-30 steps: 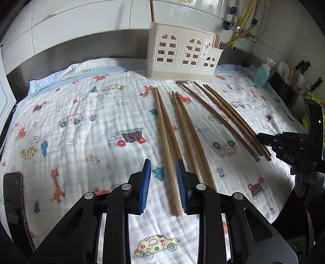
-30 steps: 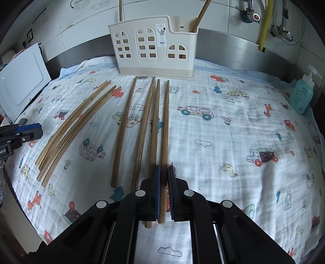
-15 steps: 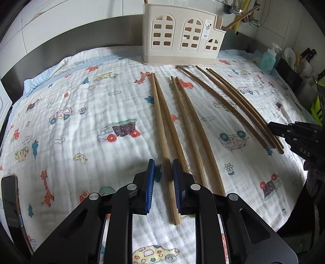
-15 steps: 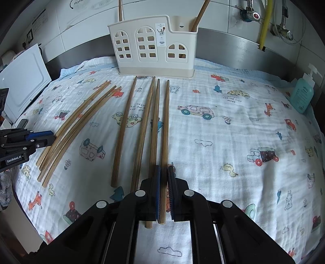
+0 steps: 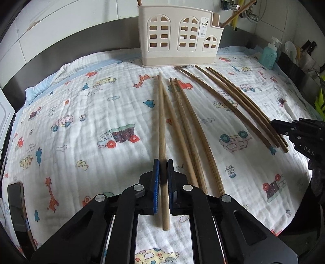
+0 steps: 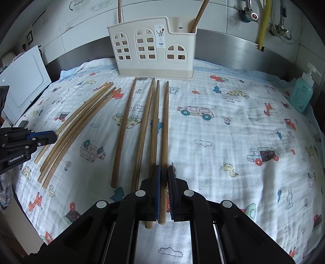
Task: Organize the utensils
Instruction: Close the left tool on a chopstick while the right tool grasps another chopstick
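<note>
A home kitchen: tiled wall, steel backsplash, water valves, soap bottle.

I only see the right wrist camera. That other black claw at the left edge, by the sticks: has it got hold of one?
Observer: Yes. The left gripper has its jaws closing on the leftmost chopstick, and its blue pads are against the wood.
Operator: Is there anything past the soap bottle on my right?
Observer: Beyond the soap bottle, what look like black knife handles stick up near the wall.
</note>
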`<state>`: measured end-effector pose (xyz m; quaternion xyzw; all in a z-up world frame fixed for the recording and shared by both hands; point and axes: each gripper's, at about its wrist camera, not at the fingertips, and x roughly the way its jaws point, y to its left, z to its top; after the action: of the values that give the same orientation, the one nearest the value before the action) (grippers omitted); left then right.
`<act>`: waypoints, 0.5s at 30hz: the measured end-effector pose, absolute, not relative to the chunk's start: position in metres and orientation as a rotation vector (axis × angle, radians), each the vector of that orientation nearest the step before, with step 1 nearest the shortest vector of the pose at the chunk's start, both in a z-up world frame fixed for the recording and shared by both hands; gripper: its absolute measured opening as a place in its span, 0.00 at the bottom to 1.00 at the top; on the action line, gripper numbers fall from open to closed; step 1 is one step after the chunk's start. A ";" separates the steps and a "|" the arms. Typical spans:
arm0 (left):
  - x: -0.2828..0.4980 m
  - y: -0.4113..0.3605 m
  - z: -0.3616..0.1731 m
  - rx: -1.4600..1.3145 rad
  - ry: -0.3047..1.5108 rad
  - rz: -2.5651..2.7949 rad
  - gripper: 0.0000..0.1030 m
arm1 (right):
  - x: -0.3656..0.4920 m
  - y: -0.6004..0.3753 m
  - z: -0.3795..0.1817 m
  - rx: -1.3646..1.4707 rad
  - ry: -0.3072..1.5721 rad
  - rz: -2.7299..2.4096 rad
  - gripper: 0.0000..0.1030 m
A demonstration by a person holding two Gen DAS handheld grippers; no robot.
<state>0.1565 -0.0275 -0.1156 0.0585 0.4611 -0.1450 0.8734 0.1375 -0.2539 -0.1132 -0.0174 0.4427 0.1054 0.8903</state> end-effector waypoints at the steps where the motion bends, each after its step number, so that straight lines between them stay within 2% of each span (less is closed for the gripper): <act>1: 0.156 -0.026 -0.113 0.114 0.957 -0.304 0.05 | 0.137 -0.254 -0.113 -0.030 0.917 0.218 0.07; 6: 0.153 -0.018 -0.097 0.092 0.914 -0.301 0.05 | 0.134 -0.254 -0.104 -0.038 0.889 0.210 0.06; 15: 0.152 -0.003 -0.061 0.005 0.833 -0.334 0.05 | 0.127 -0.257 -0.055 -0.049 0.766 0.201 0.06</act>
<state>0.1523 -0.0031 -0.0615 0.0022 0.4025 -0.1615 0.9011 0.1272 -0.2569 -0.0552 -0.0238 0.3730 0.0980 0.9223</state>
